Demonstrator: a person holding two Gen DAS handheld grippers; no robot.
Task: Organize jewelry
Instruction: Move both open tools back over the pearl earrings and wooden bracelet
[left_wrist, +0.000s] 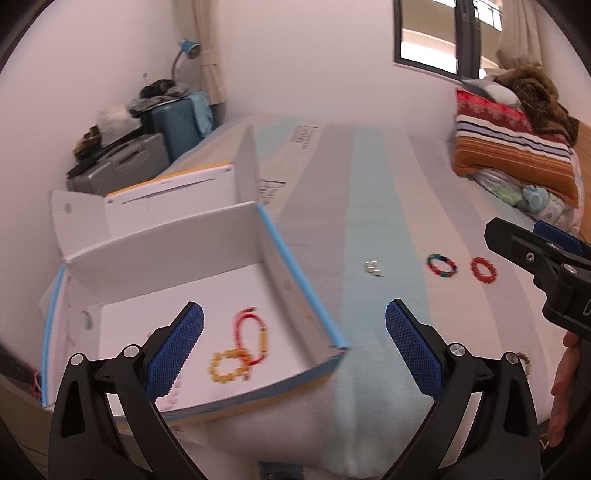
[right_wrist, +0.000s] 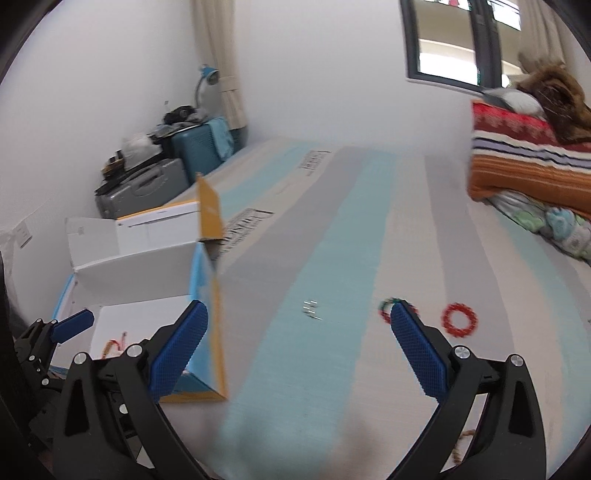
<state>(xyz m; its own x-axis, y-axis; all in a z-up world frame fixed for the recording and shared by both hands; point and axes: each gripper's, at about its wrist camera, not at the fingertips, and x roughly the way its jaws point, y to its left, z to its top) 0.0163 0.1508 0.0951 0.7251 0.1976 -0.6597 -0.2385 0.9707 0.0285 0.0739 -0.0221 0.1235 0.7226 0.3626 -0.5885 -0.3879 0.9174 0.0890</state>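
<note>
An open white box with blue edges (left_wrist: 295, 266) sits on the striped bed at the left. Inside lie a red cord bracelet (left_wrist: 251, 336) and a yellow bead bracelet (left_wrist: 227, 365). On the sheet lie small silver earrings (left_wrist: 373, 268), a multicolour bead bracelet (left_wrist: 441, 264) and a red bead bracelet (left_wrist: 483, 270). My left gripper (left_wrist: 293, 347) is open and empty, over the box's near right corner. My right gripper (right_wrist: 299, 347) is open and empty above the sheet. The earrings (right_wrist: 311, 309) lie ahead of it, the red bracelet (right_wrist: 460, 319) to its right. Its right finger partly hides the multicolour bracelet (right_wrist: 388, 308).
A stack of folded blankets (left_wrist: 513, 147) lies at the far right of the bed. Suitcases and clutter (left_wrist: 144, 147) stand by the wall beyond the box. The box's raised flaps (right_wrist: 210, 210) stand at its far side. A beaded item (left_wrist: 524, 360) peeks out behind my left gripper's right finger.
</note>
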